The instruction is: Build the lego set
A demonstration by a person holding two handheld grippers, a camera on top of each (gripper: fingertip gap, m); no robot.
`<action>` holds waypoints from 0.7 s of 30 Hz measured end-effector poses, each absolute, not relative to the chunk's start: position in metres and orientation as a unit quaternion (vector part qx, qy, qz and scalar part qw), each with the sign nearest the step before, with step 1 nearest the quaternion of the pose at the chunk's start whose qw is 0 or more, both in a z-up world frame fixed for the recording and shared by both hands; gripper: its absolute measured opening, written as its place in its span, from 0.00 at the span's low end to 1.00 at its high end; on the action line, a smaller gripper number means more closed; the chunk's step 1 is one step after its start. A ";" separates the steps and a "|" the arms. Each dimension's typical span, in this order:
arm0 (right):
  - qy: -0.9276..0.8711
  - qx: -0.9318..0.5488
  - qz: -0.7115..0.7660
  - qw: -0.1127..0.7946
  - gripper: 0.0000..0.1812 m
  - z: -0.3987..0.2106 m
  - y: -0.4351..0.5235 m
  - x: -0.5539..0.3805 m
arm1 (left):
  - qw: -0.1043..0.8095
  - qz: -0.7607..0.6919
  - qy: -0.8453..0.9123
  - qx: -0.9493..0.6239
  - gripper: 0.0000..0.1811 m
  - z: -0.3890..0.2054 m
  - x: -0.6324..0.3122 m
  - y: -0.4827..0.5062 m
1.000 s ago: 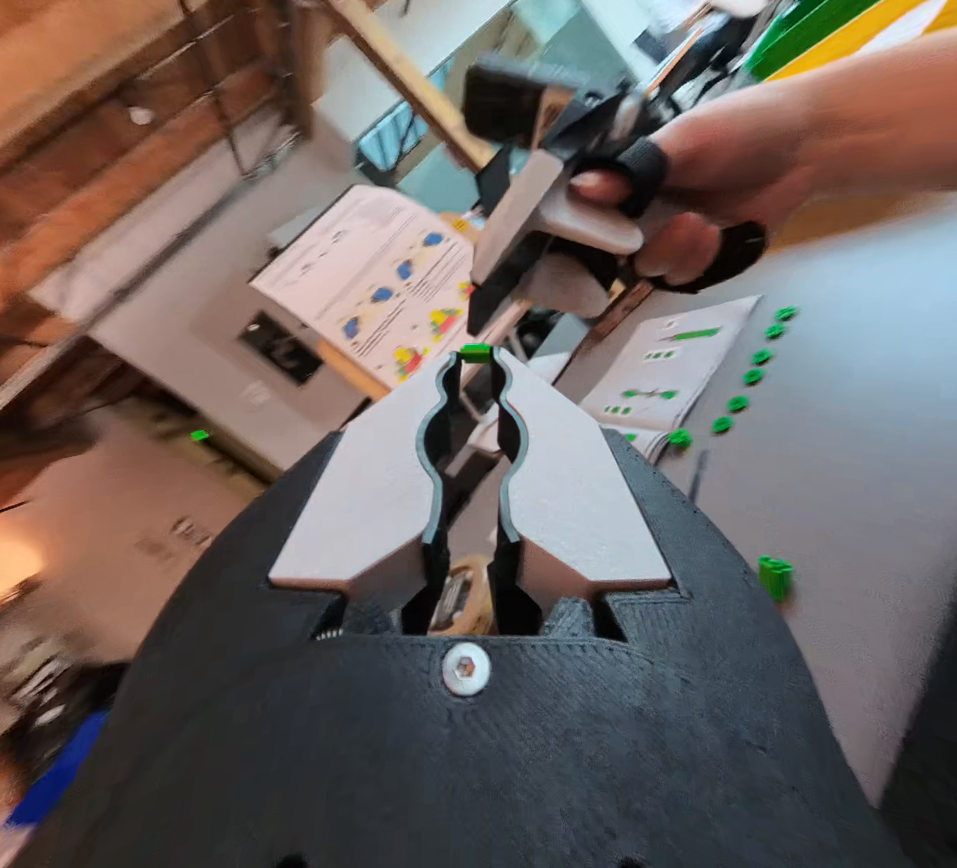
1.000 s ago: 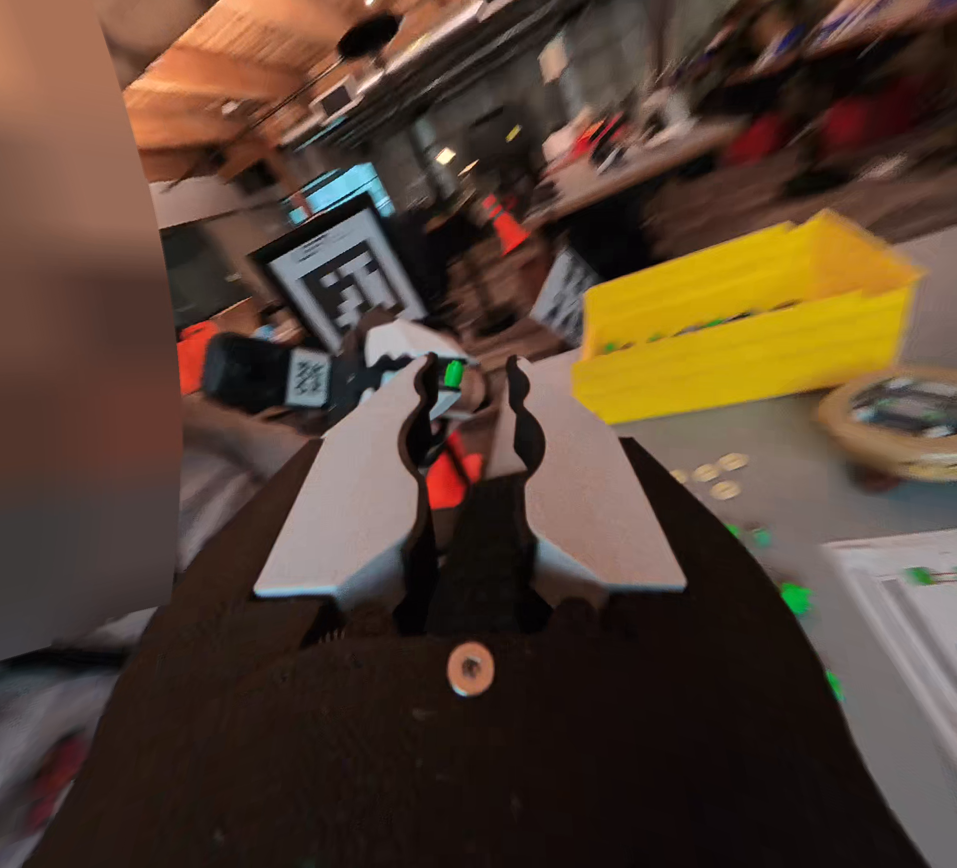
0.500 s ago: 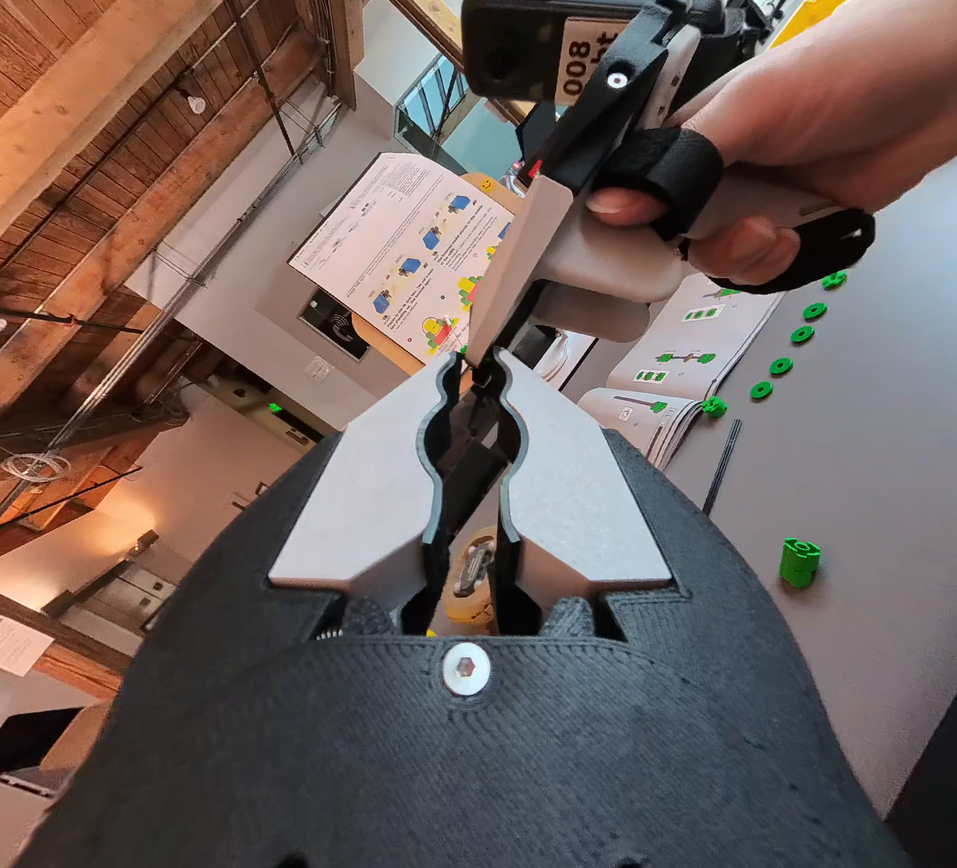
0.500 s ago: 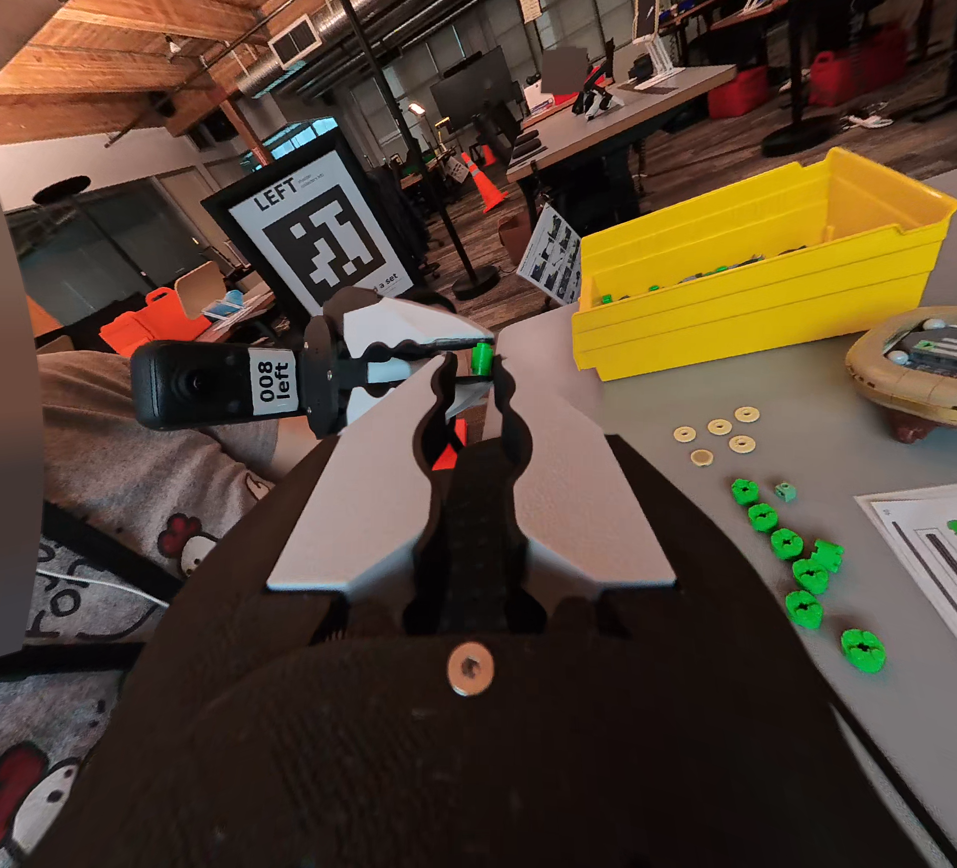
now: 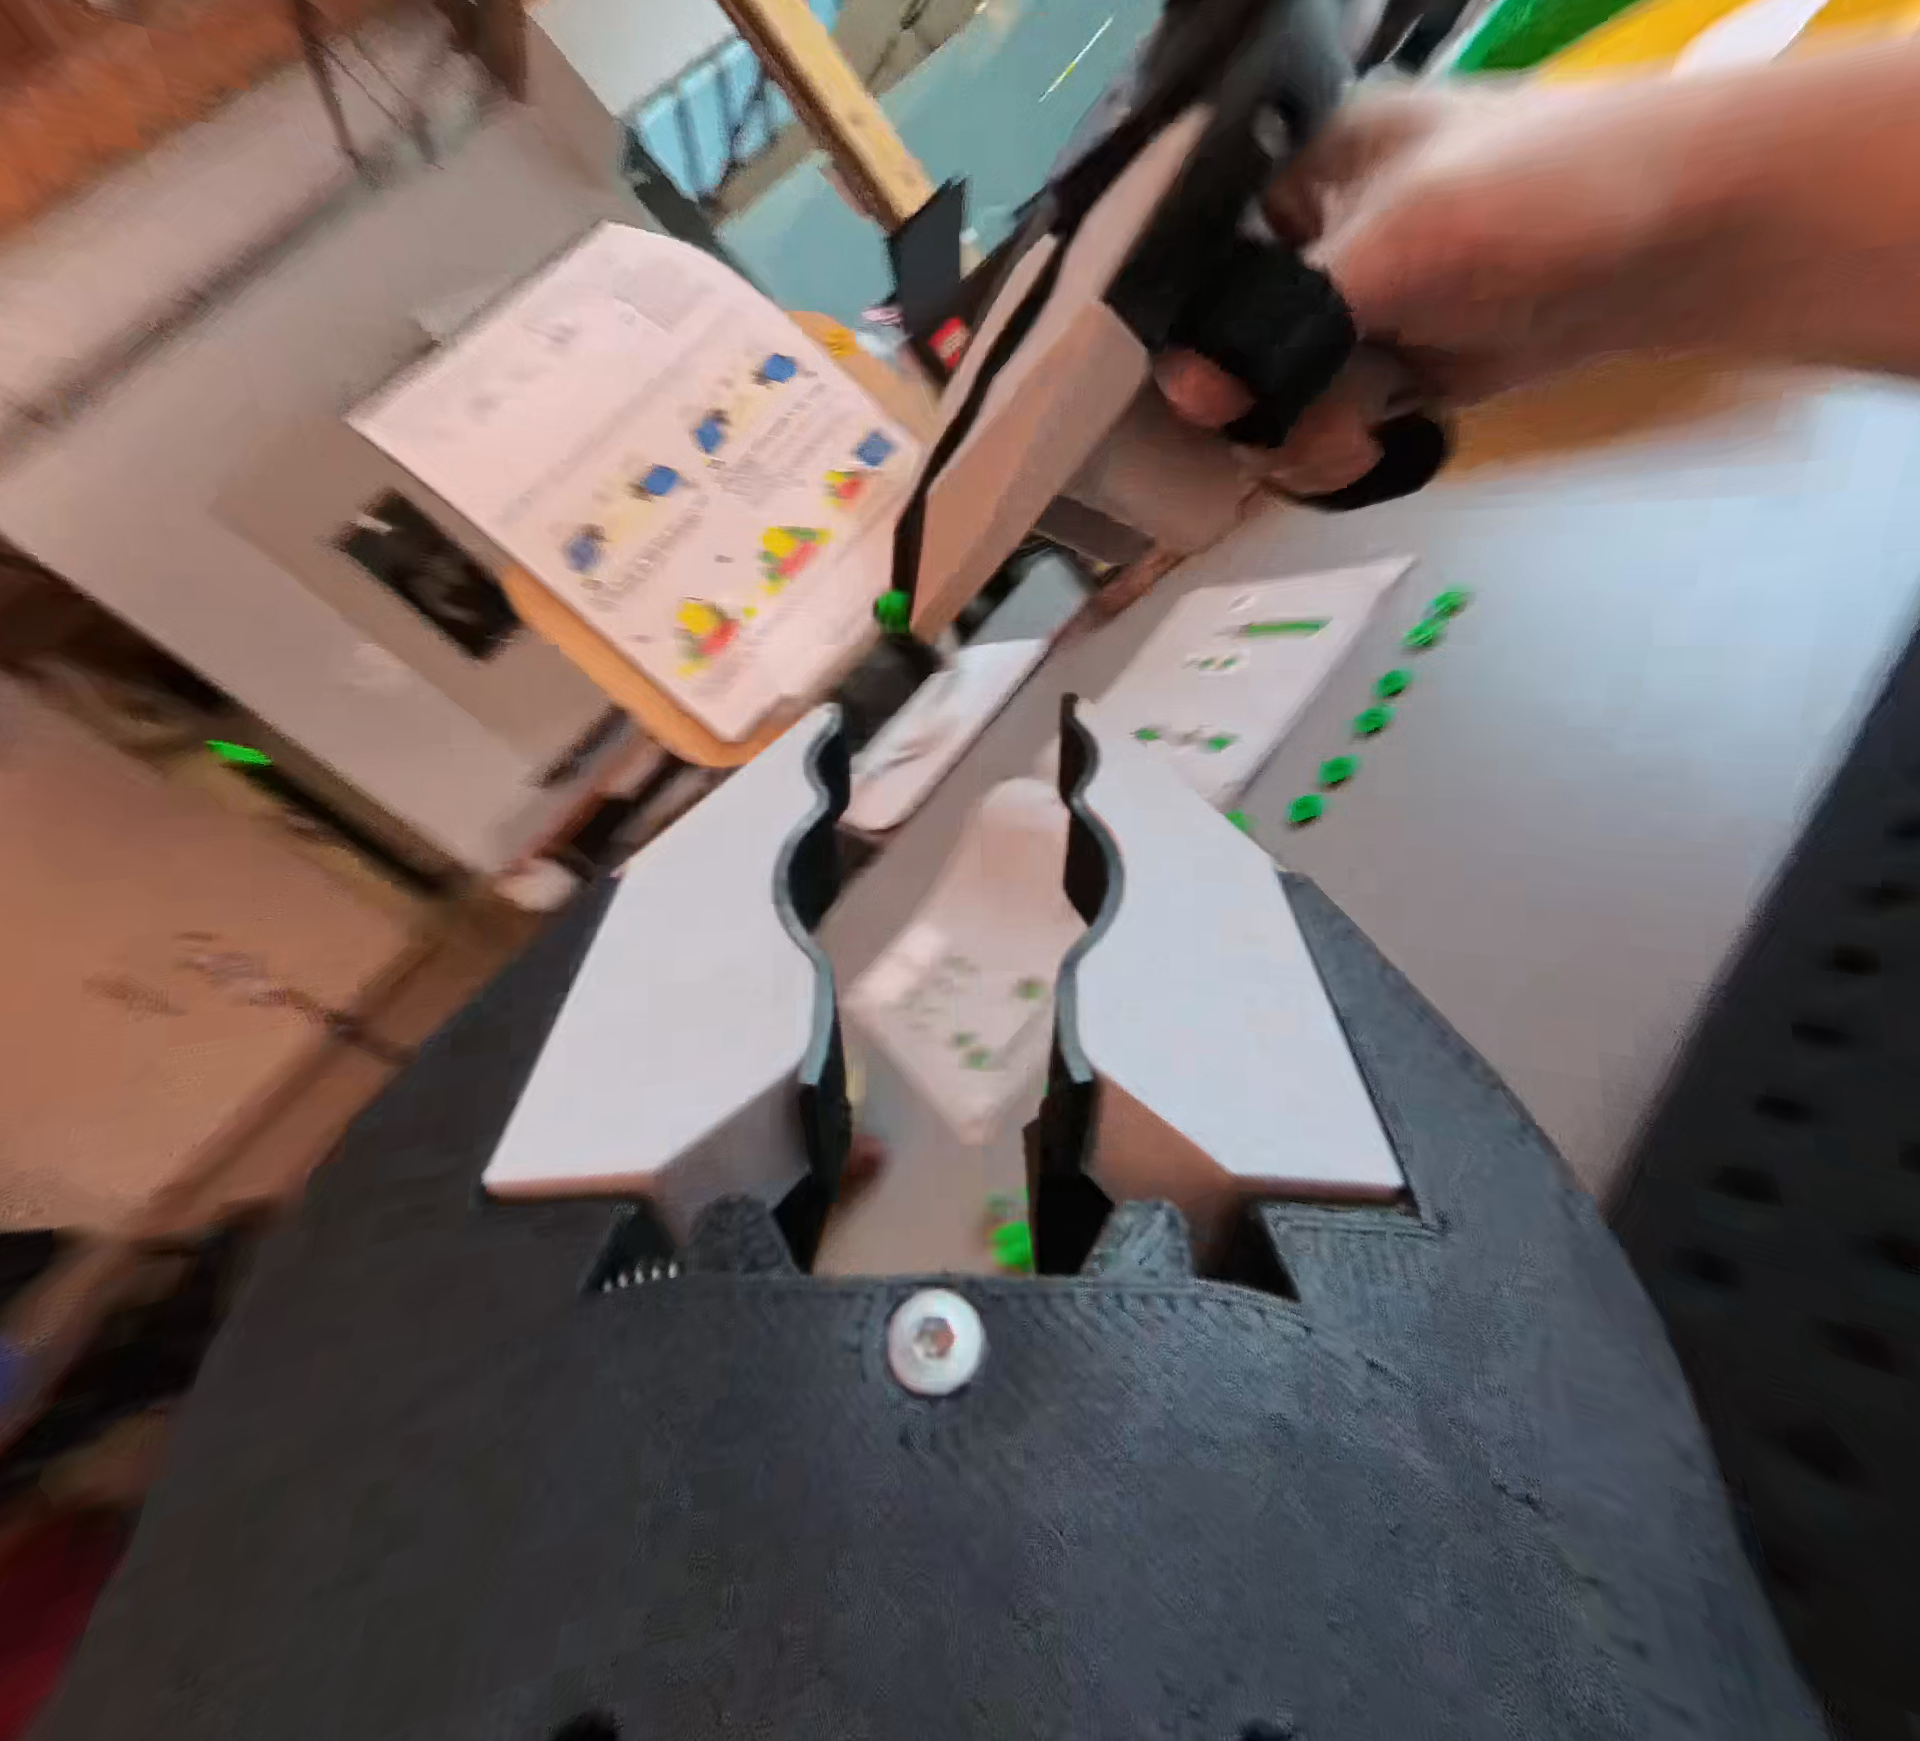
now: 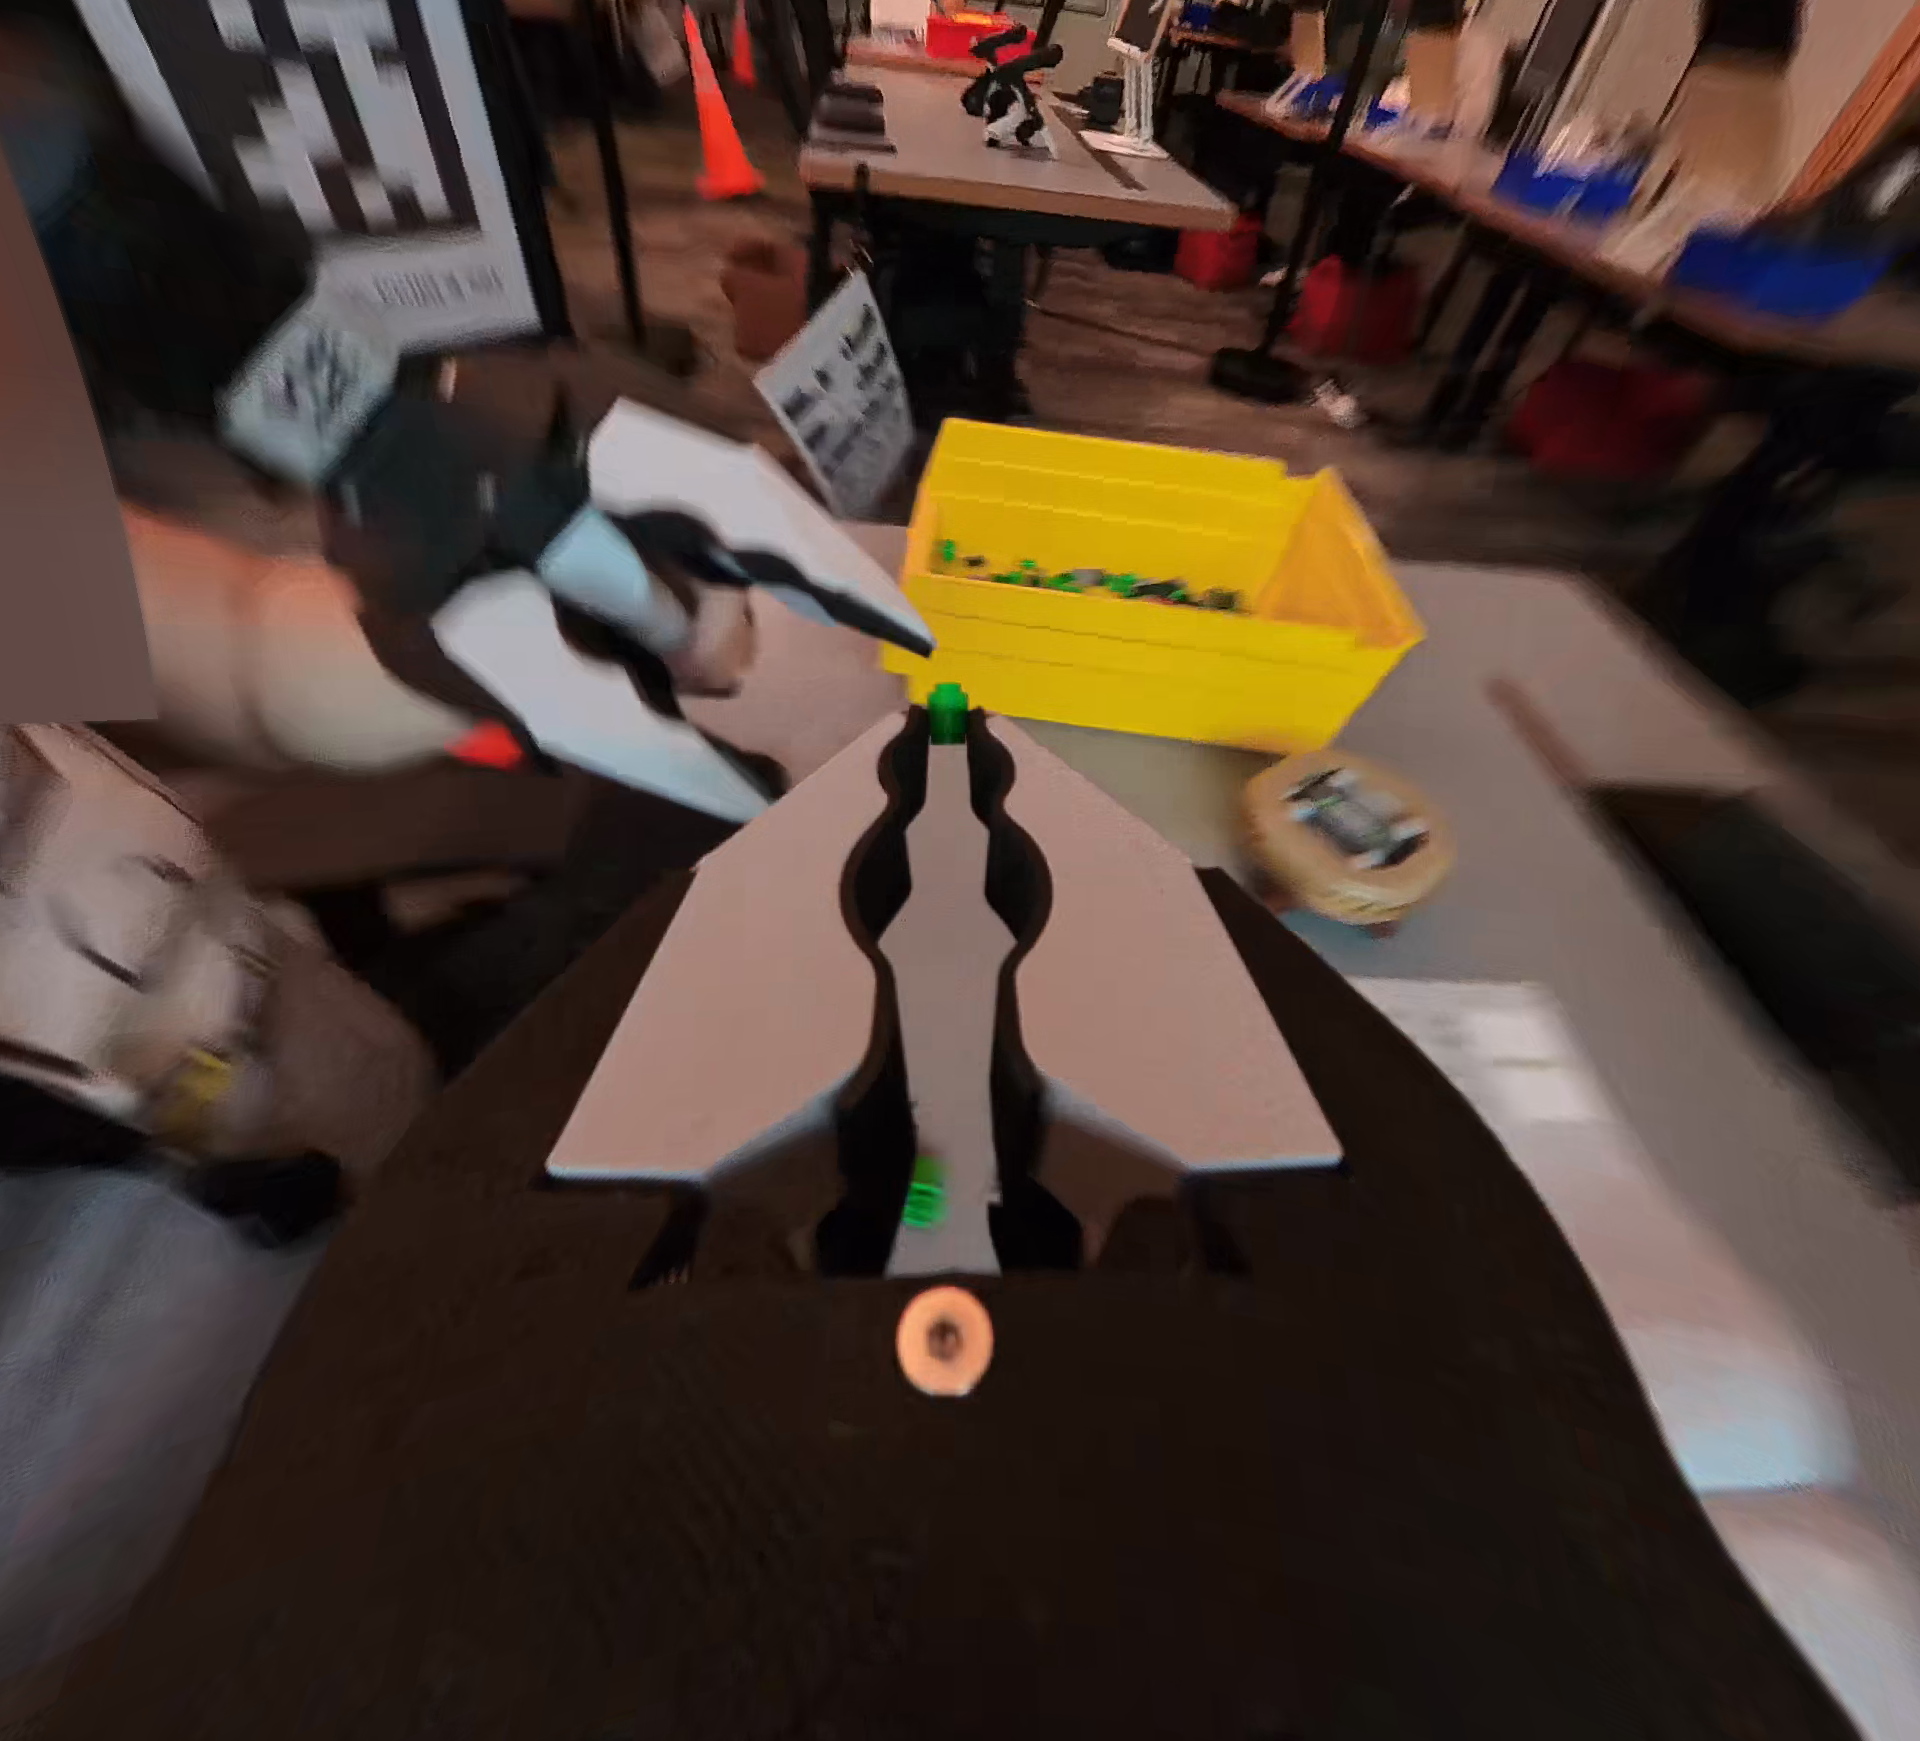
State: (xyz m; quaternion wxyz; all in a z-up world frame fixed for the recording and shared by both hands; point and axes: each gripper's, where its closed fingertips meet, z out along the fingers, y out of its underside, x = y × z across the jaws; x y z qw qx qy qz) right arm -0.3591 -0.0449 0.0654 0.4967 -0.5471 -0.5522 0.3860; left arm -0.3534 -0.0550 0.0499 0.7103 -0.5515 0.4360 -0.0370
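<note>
In the right wrist view my right gripper (image 6: 948, 741) is shut on a small green lego piece (image 6: 948, 712) at its fingertips, held in the air above the grey table (image 6: 1558, 756). The same piece (image 5: 890, 605) shows at the tip of the right gripper (image 5: 914, 595) in the left wrist view. My left gripper (image 5: 951, 725) is open and empty, just below and short of that piece. It also shows in the right wrist view (image 6: 831, 704), to the left, with its jaws spread. Both views are blurred by motion.
A yellow bin (image 6: 1143, 663) with loose pieces stands at the table's far side, with a round tan object (image 6: 1340, 834) beside it. An open instruction booklet (image 5: 1247, 652) and a row of green pieces (image 5: 1371, 715) lie on the table. One green piece (image 6: 923, 1203) lies below my right gripper. Only a small space, under 4 cm, lies between the two pairs of fingers.
My left gripper has opened and let go of the green piece. My right gripper has shut on it and now holds it. The two grippers have drawn apart.
</note>
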 end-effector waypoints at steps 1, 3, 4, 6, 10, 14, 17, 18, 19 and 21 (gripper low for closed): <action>-0.591 -0.512 0.329 0.529 0.04 0.068 -0.049 -0.357 | 0.702 -0.106 0.418 -0.567 0.22 0.056 -0.353 -0.061; -0.646 -0.445 0.214 0.583 0.04 0.073 -0.056 -0.356 | 0.673 -0.228 0.379 -0.593 0.17 0.070 -0.354 -0.069; -0.655 -0.421 0.166 0.604 0.04 0.077 -0.057 -0.356 | 0.654 -0.270 0.362 -0.608 0.16 0.074 -0.354 -0.069; -0.667 -0.384 0.095 0.631 0.04 0.082 -0.060 -0.357 | 0.621 -0.318 0.338 -0.632 0.15 0.077 -0.354 -0.066; -0.656 -0.334 0.014 0.677 0.04 0.089 -0.064 -0.358 | 0.619 -0.337 0.317 -0.635 0.13 0.080 -0.352 -0.062; -0.648 -0.296 -0.052 0.700 0.03 0.090 -0.066 -0.359 | 0.626 -0.349 0.310 -0.625 0.07 0.083 -0.348 -0.063; -0.644 -0.284 -0.076 0.706 0.03 0.090 -0.067 -0.360 | 0.623 -0.364 0.307 -0.620 0.07 0.086 -0.346 -0.065; -0.643 -0.284 -0.079 0.707 0.03 0.090 -0.066 -0.360 | 0.622 -0.368 0.307 -0.620 0.07 0.087 -0.346 -0.065; -0.640 -0.283 -0.079 0.710 0.03 0.091 -0.066 -0.359 | 0.621 -0.372 0.307 -0.618 0.06 0.088 -0.345 -0.065; -0.638 -0.282 -0.075 0.713 0.03 0.092 -0.066 -0.359 | 0.619 -0.383 0.309 -0.612 0.04 0.090 -0.344 -0.068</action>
